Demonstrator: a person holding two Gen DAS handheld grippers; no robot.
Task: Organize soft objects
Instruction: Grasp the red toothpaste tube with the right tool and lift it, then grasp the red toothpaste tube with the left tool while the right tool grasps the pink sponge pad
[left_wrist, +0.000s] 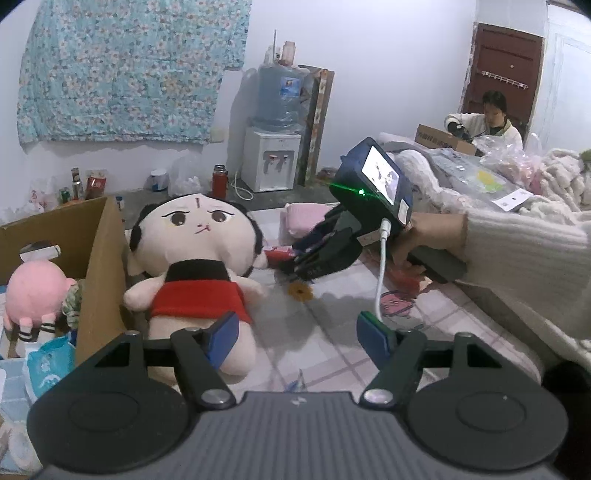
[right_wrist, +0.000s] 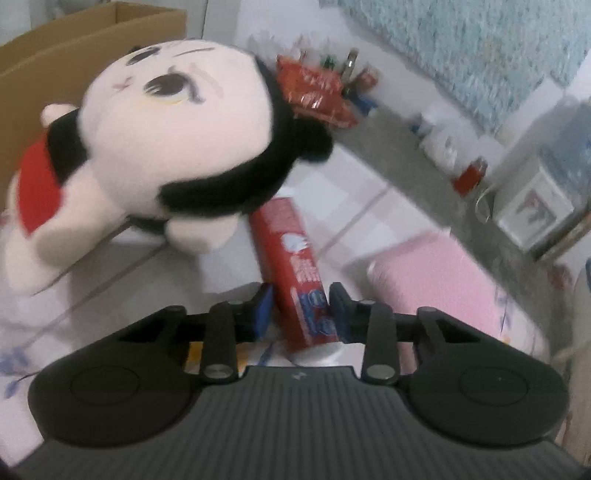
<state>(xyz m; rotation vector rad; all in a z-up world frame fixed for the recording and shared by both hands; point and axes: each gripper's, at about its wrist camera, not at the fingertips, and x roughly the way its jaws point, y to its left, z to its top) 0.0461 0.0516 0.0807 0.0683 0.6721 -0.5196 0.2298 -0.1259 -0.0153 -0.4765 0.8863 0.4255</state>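
Plush doll (right_wrist: 159, 147) leans over red box (right_wrist: 295, 277), pink cushion (right_wrist: 443, 280) beside.

My matt black plastic claw (right_wrist: 299, 306) frames a glossy red printed carton (right_wrist: 295, 273). Beside it lies a plush doll (right_wrist: 155, 136) of smooth, short-piled cloth, backed by a matt brown cardboard box (left_wrist: 99, 266) holding a fuzzy pink plush octopus (left_wrist: 35, 291).

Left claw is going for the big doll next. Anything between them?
Nothing visible. The doll lies right ahead of the open left claw, beside the cardboard box. The red carton by its head sits in the right claw, off that path.
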